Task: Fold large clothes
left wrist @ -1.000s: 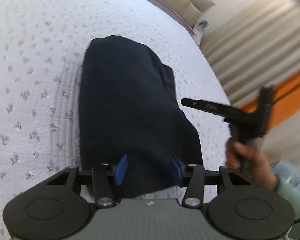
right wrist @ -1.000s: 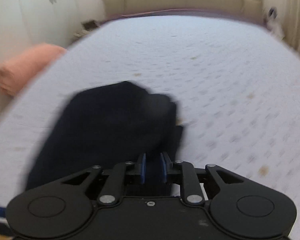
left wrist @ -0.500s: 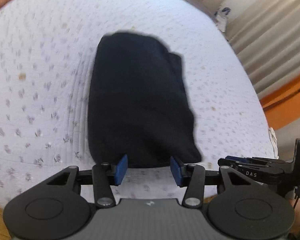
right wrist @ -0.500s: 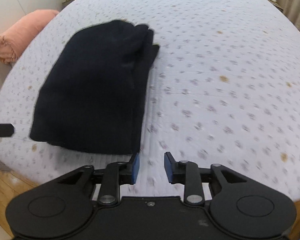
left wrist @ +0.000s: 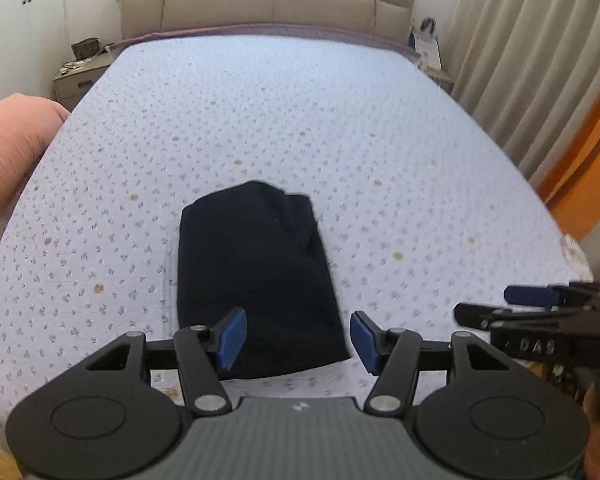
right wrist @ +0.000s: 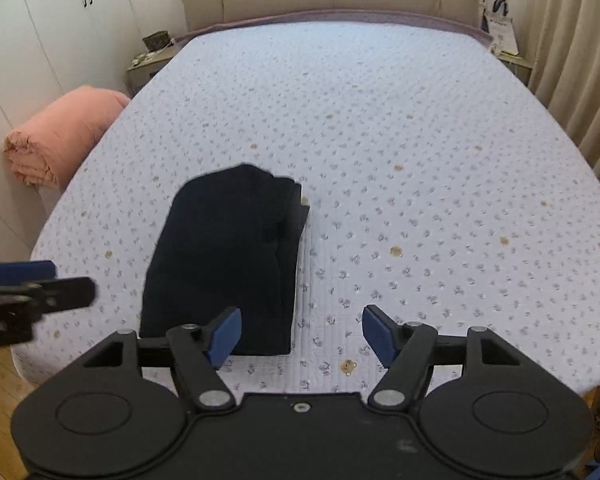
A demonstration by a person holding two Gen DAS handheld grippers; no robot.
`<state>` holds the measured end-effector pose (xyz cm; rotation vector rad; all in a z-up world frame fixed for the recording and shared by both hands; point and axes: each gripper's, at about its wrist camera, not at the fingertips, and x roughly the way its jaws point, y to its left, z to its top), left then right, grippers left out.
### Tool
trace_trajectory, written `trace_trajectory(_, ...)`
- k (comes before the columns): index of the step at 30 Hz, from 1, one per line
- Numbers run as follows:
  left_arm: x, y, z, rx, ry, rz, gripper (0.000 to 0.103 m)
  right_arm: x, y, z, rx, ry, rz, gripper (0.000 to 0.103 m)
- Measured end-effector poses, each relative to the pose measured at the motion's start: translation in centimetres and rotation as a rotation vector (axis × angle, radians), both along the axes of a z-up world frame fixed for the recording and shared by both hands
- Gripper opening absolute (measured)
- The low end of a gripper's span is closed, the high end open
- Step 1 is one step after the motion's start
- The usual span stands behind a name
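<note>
left tool (left wrist: 295, 338): my grey ribbed housing, small white logo, two black round discs, black linkage arms
right tool (right wrist: 302, 332): my all-black housing, same discs and linkages, "DAS" lettering on its side
pads (left wrist: 231, 338): blue, flat, on both tools
screws (left wrist: 210, 402): silver, at linkage pivots

The folded dark navy cloth garment (left wrist: 256, 280) looked matt and soft; the quilted floral cotton bedspread (left wrist: 380, 128) appeared stitched, finely textured.
</note>
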<state>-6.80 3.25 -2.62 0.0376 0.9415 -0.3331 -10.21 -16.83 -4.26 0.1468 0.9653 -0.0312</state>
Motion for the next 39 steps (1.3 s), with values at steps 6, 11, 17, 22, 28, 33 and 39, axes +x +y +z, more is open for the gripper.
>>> trace_trajectory(6, -1.9, -1.8, 4.4, 0.006, -0.092, 0.048, 0.078, -0.5, 0.5, 4.1, -0.037, -0.073, 0.002, 0.083)
trace_trajectory(11, -2.0, -2.5, 5.9, 0.076, -0.121, 0.112, 0.084, 0.3, 1.4, 5.0, -0.050, -0.085, 0.005, 0.083)
trace_trajectory(17, 0.8, -1.8, 5.5, 0.097, -0.059, 0.157, 0.084, 2.7, 2.3, 4.2, -0.058, -0.036, -0.018, 0.083)
trace_trajectory(22, 3.8, -0.8, 5.3, 0.124, -0.048, 0.161, 0.084, 5.5, 2.9, 3.8, -0.091, -0.008, -0.042, 0.083)
trace_trajectory(28, 7.4, -0.5, 4.0, 0.119, -0.007, 0.123, 0.084, 8.1, 2.9, 2.9, -0.129, 0.035, -0.083, 0.083)
trace_trajectory(33, 9.7, -0.3, 3.0, 0.132, 0.020, 0.094, 0.084, 9.8, 2.8, 2.0, -0.139, 0.073, -0.114, 0.083)
trace_trajectory(39, 12.1, 0.3, 2.1, 0.168, 0.053, 0.071, 0.084, 11.3, 3.3, 1.1, -0.139, 0.104, -0.134, 0.083)
